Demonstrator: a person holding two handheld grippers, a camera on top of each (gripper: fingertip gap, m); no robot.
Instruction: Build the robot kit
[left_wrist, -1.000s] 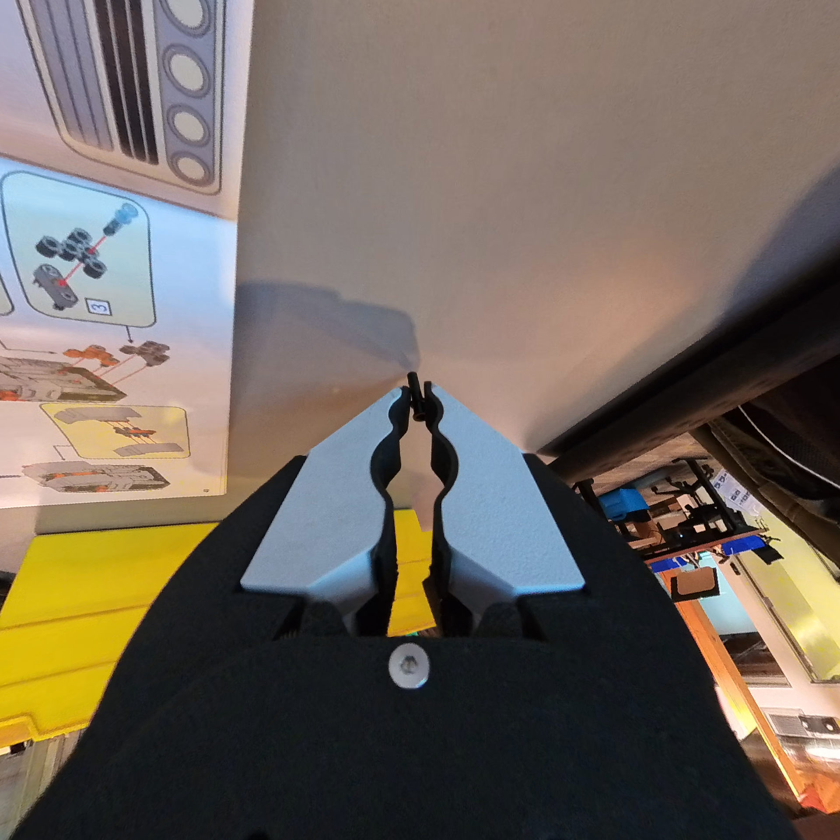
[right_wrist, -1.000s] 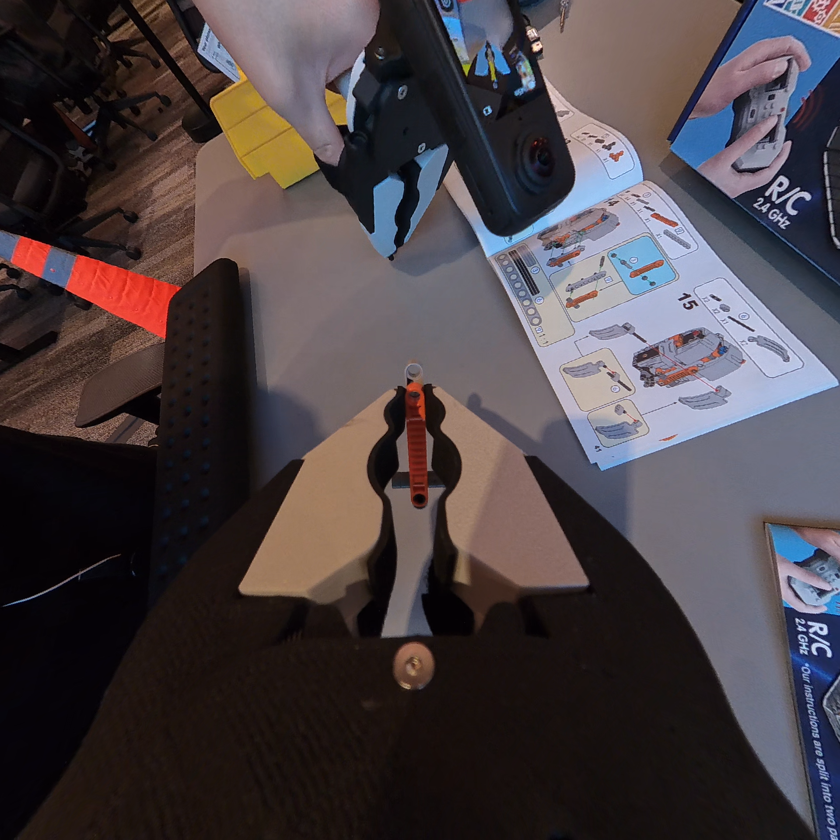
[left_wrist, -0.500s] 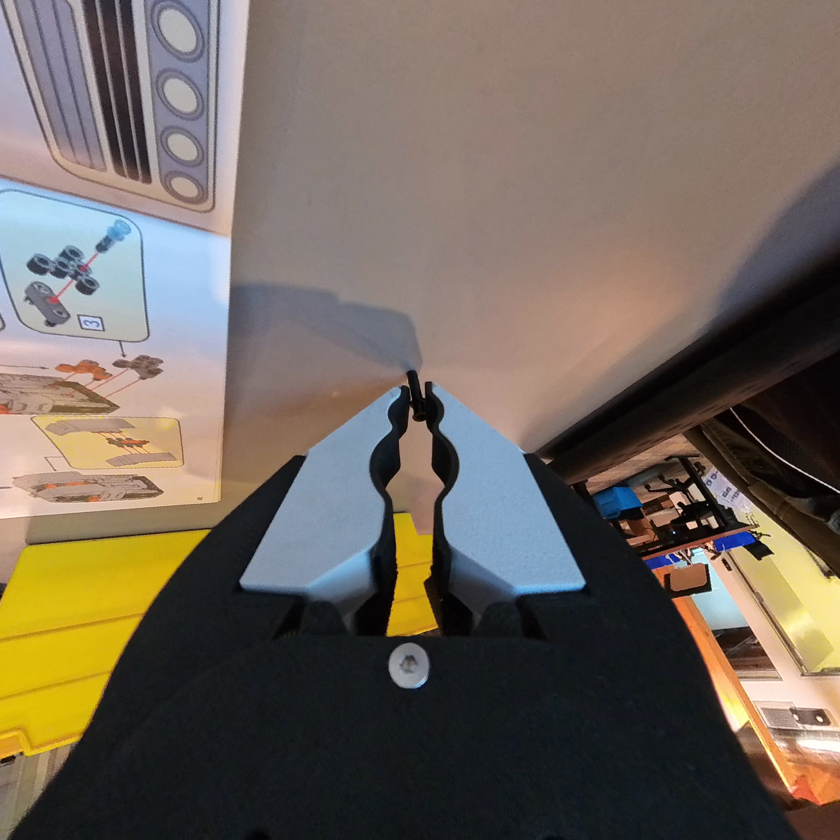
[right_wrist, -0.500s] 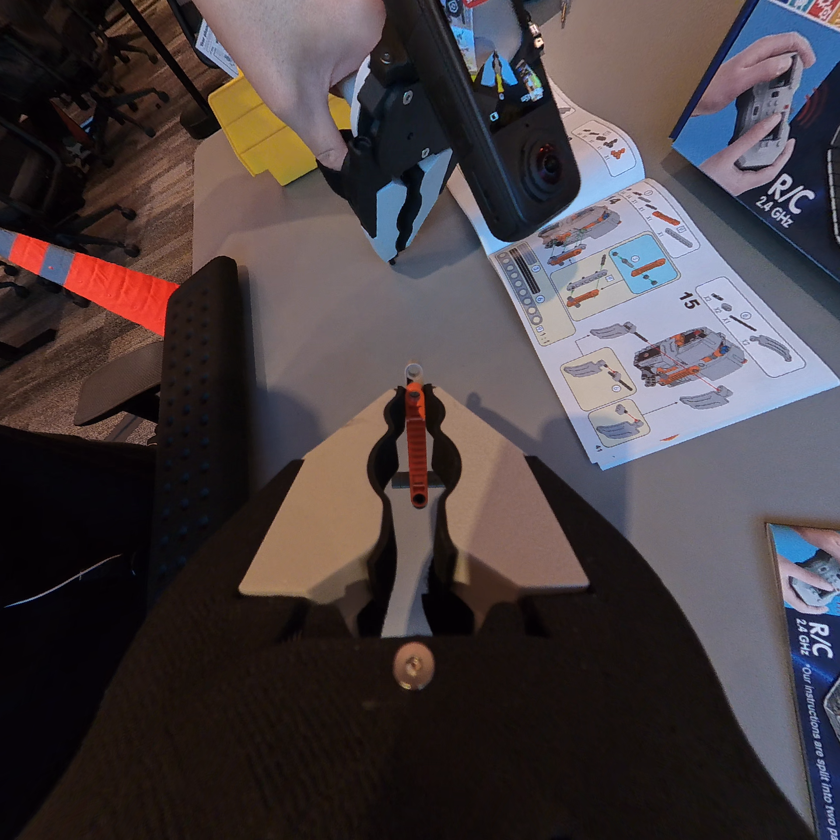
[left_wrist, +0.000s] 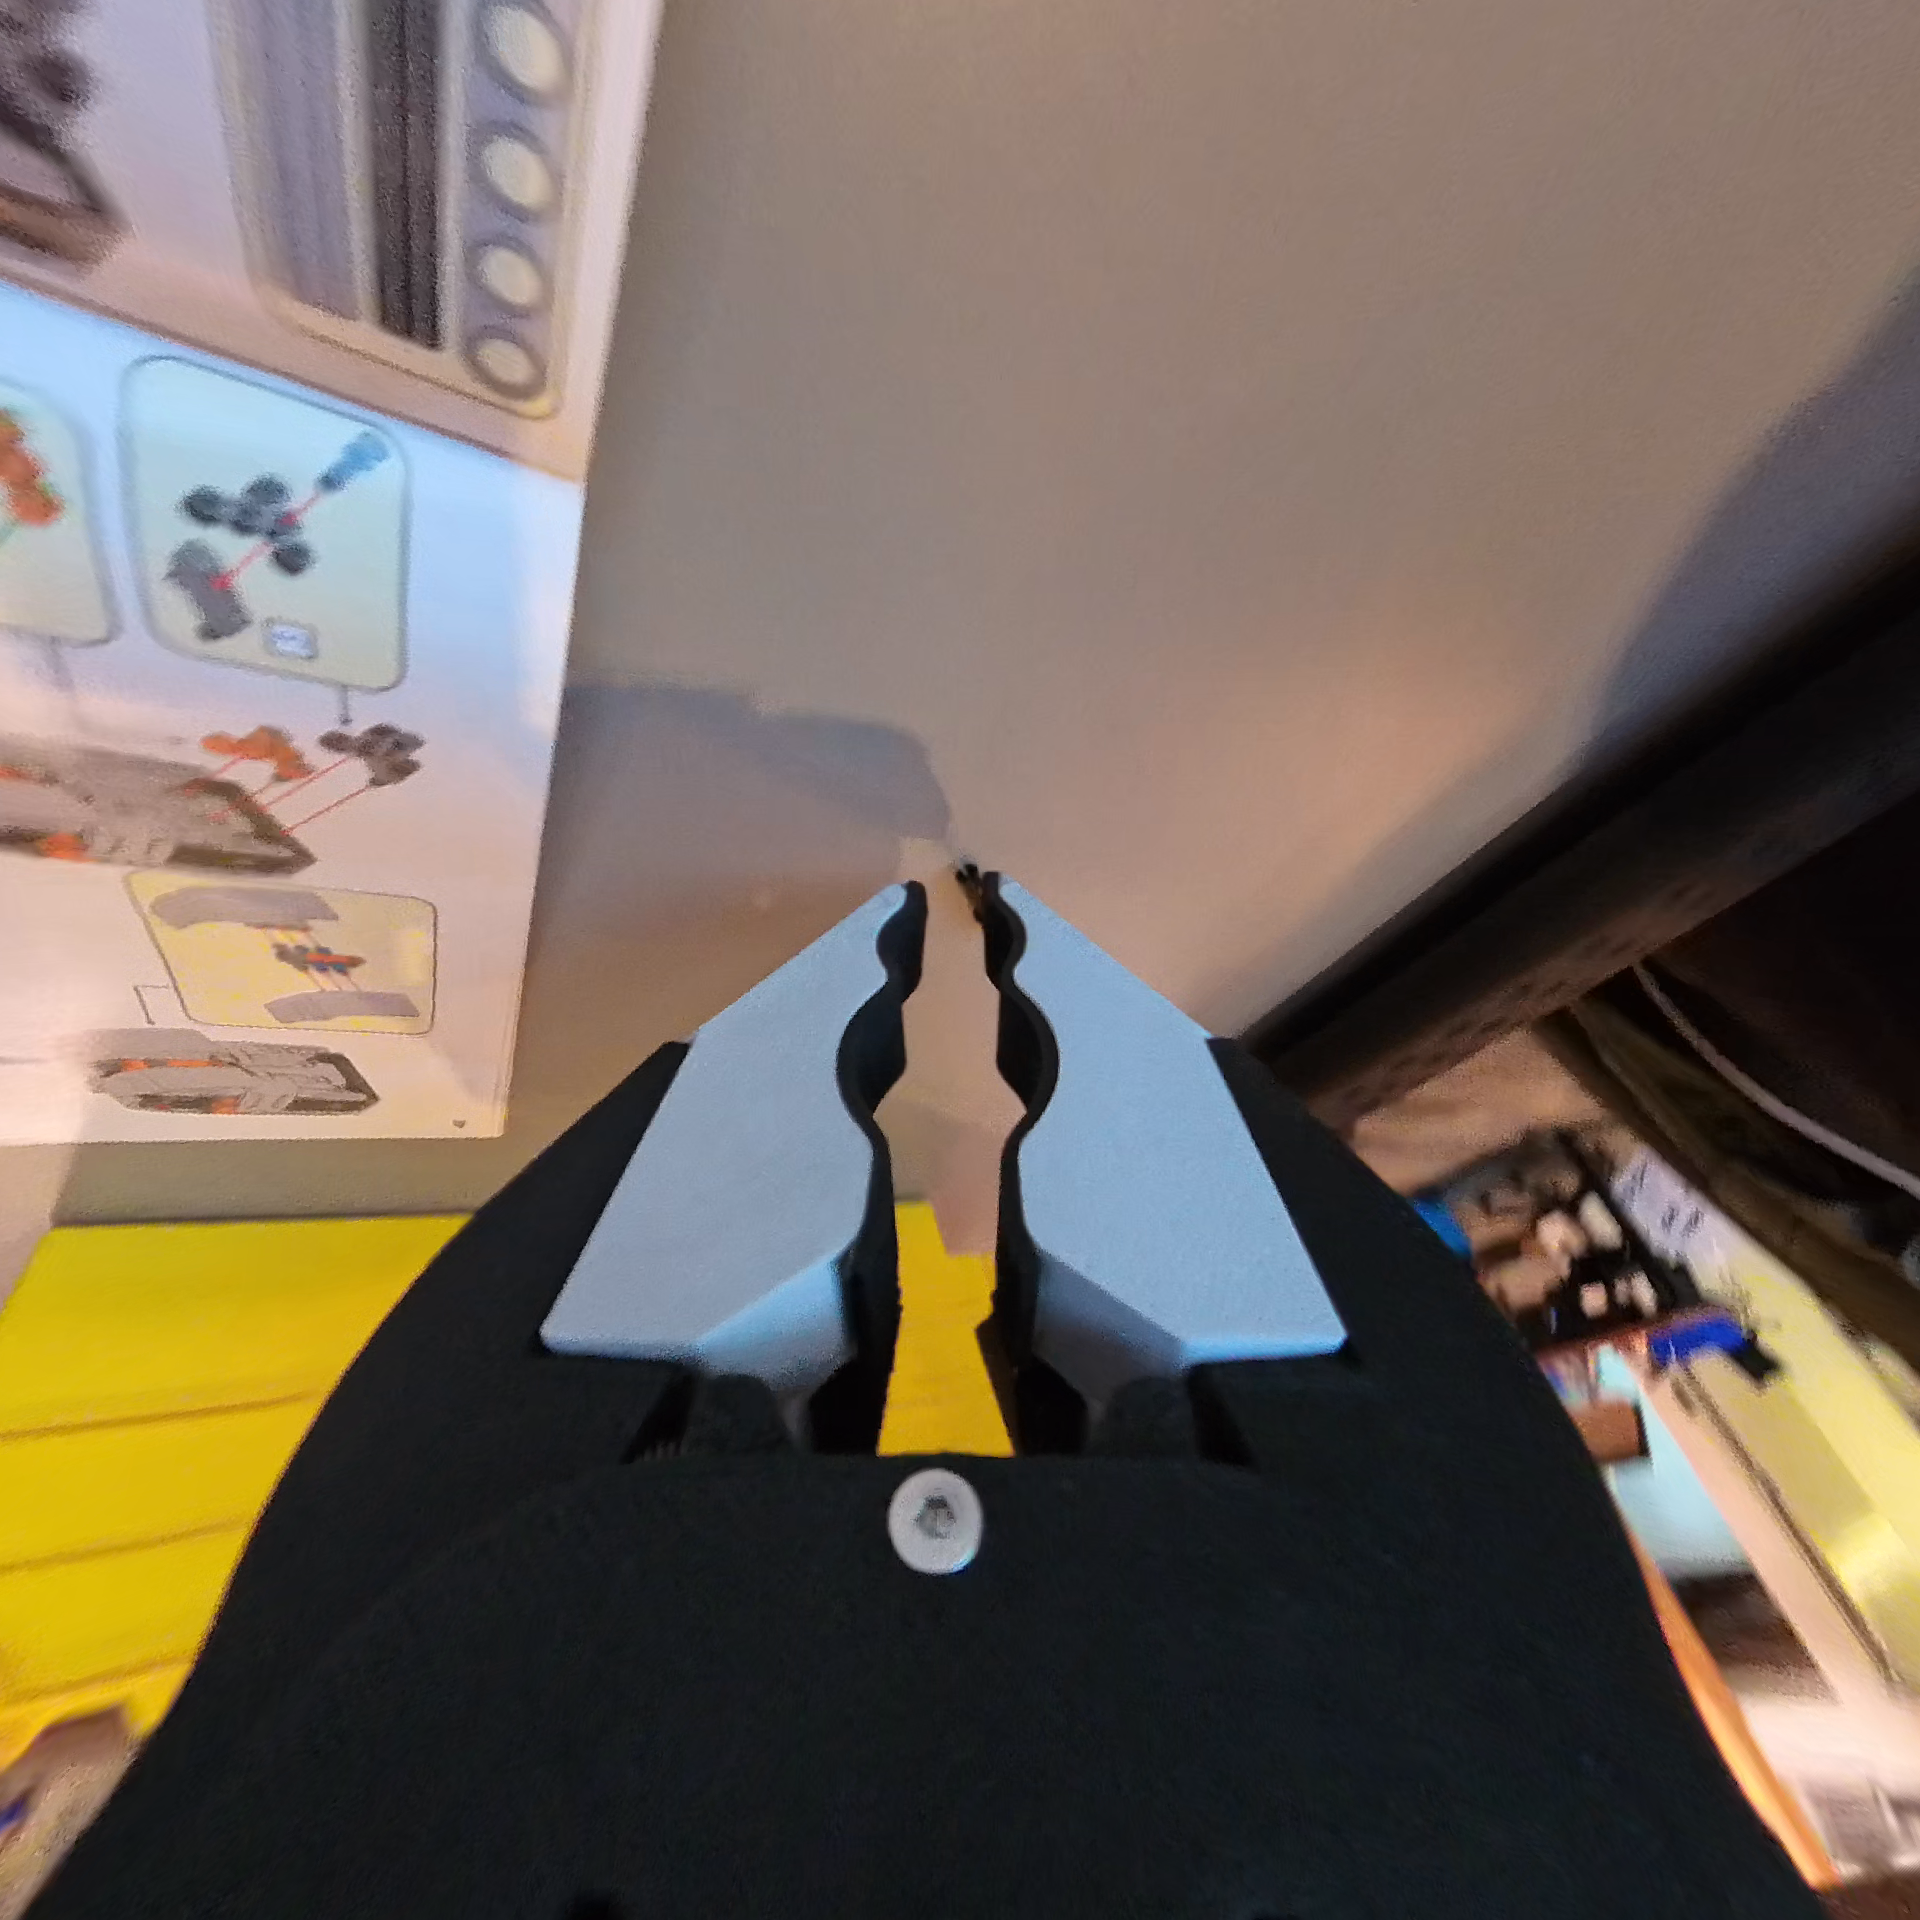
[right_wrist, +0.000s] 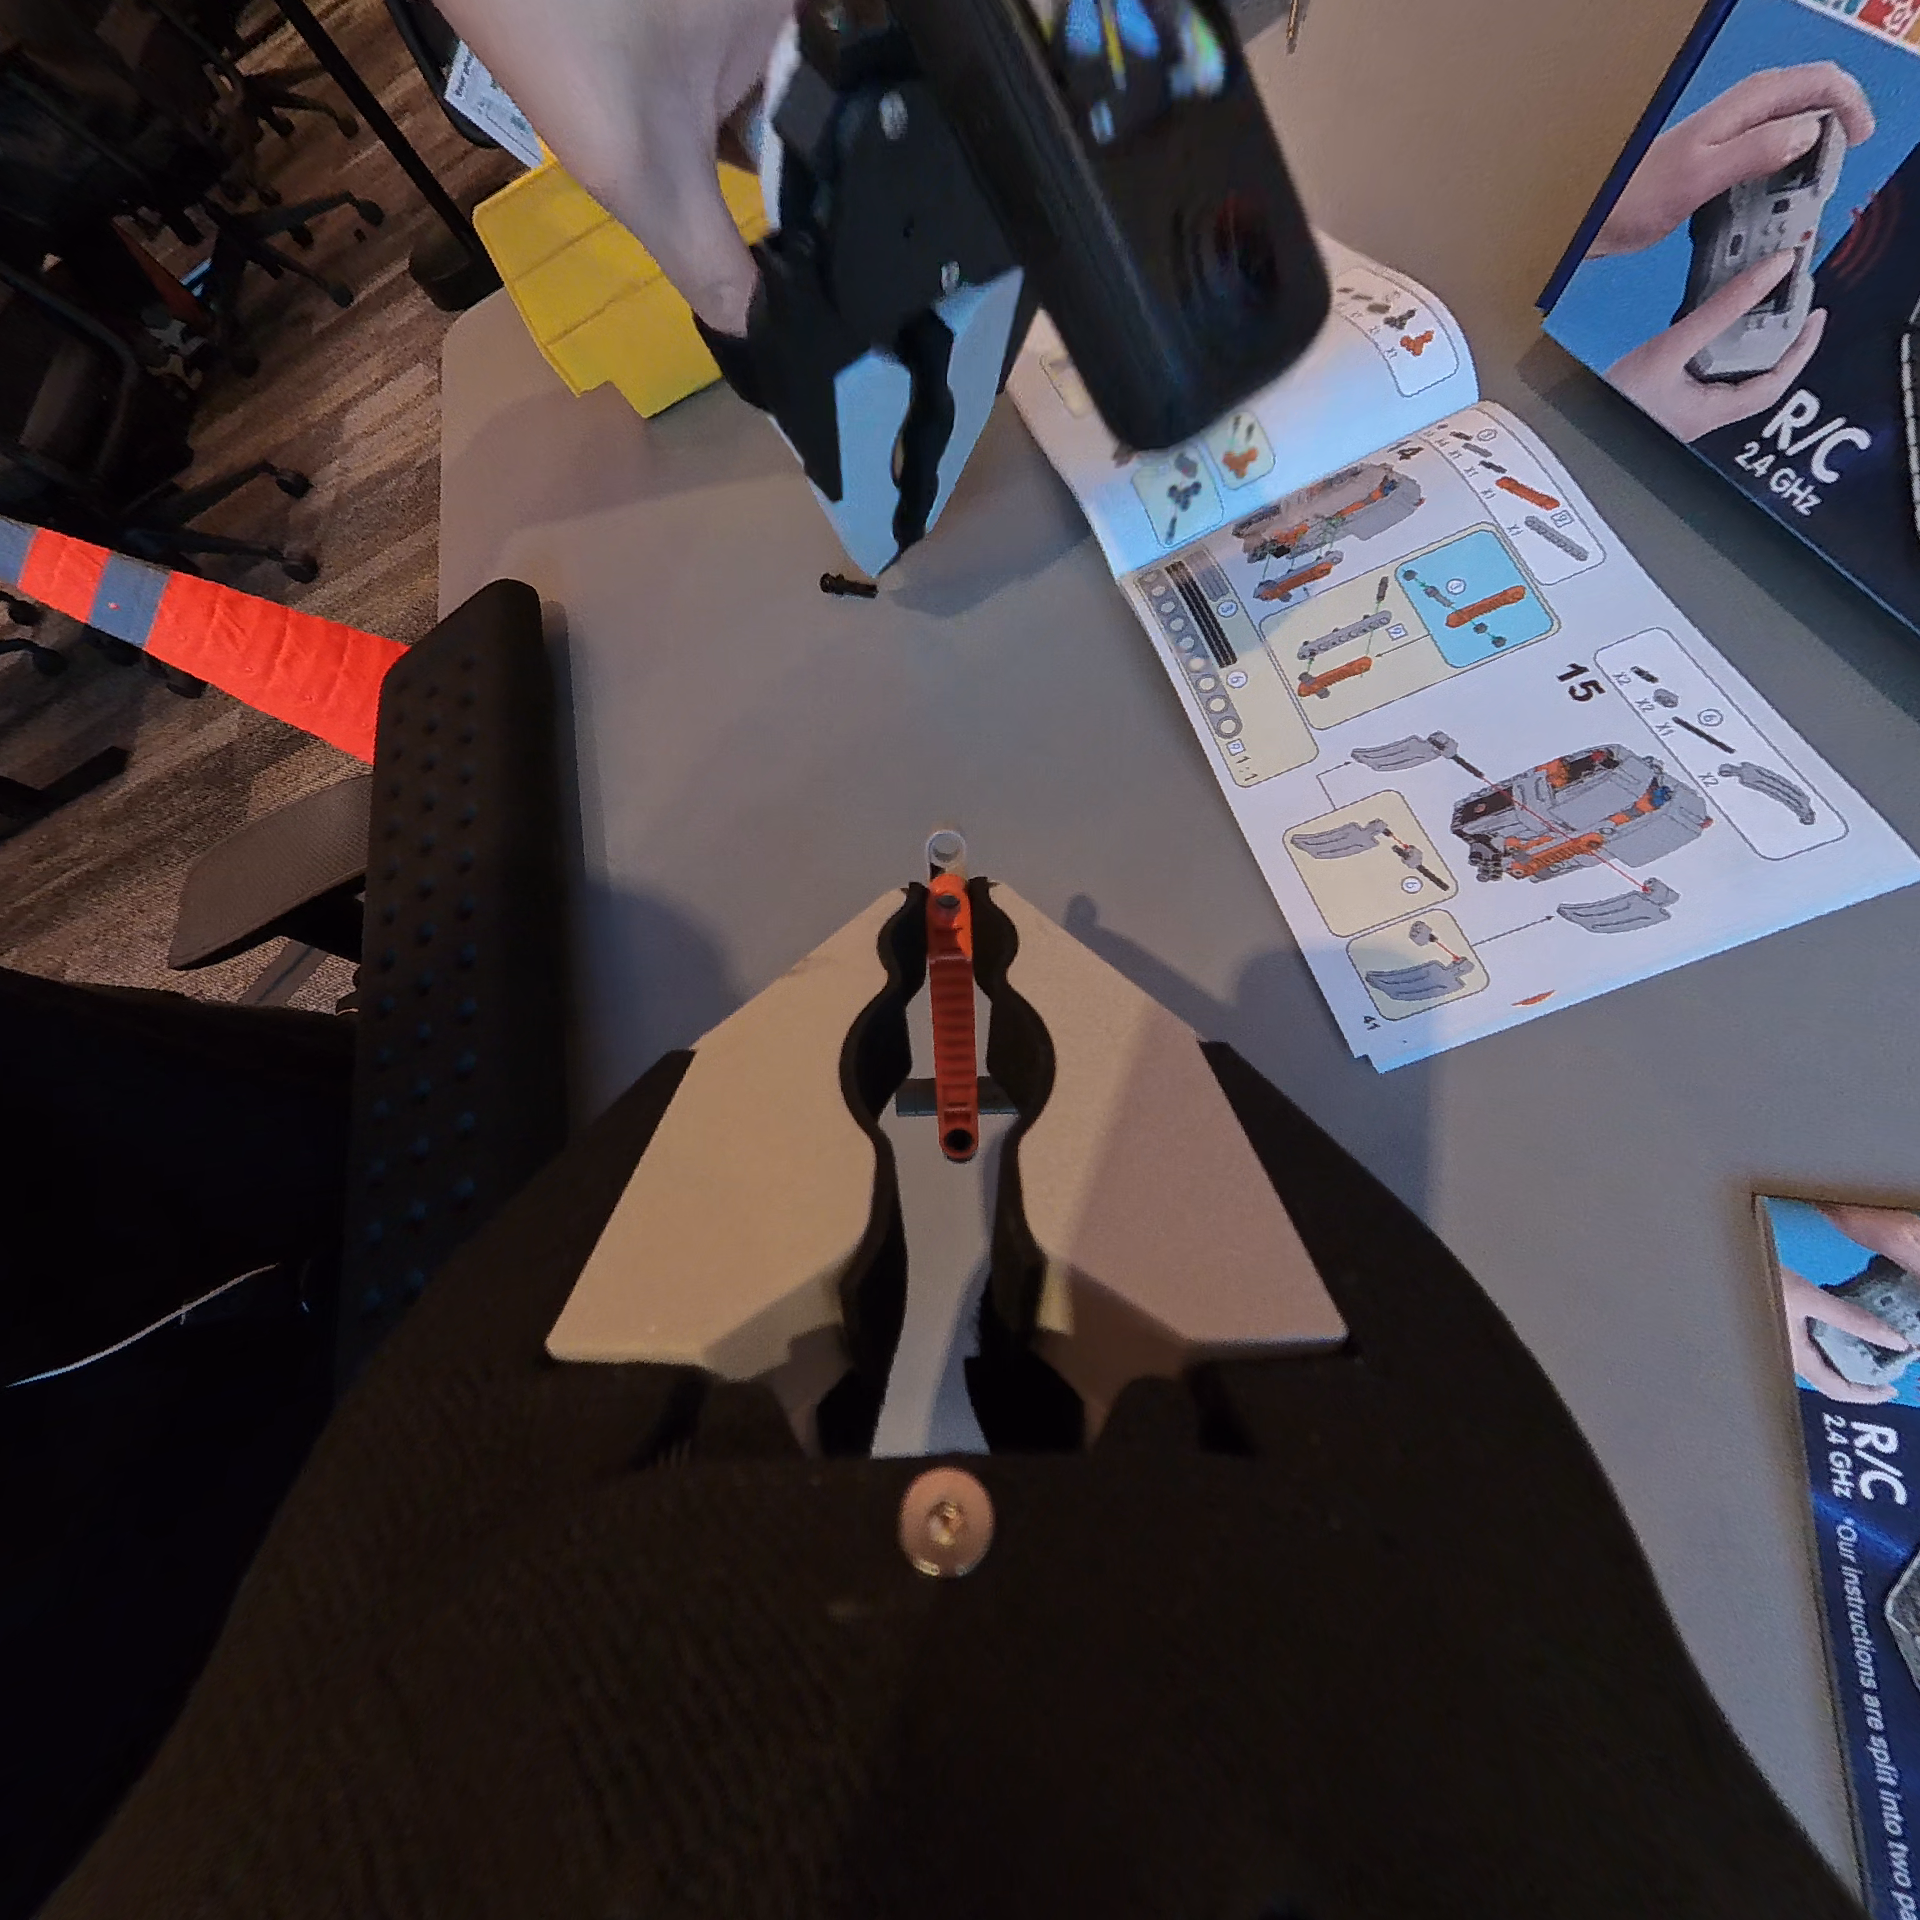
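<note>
My left gripper (left_wrist: 951, 891) points down at the grey table (left_wrist: 1143, 416) with its jaws a little apart. A small black pin (left_wrist: 969, 878) sits by its right fingertip. In the right wrist view the pin (right_wrist: 847, 585) lies on the table just left of the left gripper's tips (right_wrist: 888, 556), free of them; a hand (right_wrist: 665, 135) holds that gripper. My right gripper (right_wrist: 948, 894) is shut on an orange beam (right_wrist: 951, 997) that lies along the jaws. A small pale piece (right_wrist: 943, 847) sticks out at the beam's front end.
An open instruction booklet (right_wrist: 1455, 727) lies right of the left gripper and also shows in the left wrist view (left_wrist: 260, 727). A yellow bin (right_wrist: 603, 281) stands at the far table edge. A blue box (right_wrist: 1787, 312), a blue leaflet (right_wrist: 1860, 1455) and a black chair armrest (right_wrist: 457, 883) flank the table. Across from one pair of fingers to the other is roughly 20 centimeters.
My left gripper's jaws have parted and let go of the black pin, which now lies on the table. The left gripper has shifted slightly. My right gripper still holds the orange beam.
</note>
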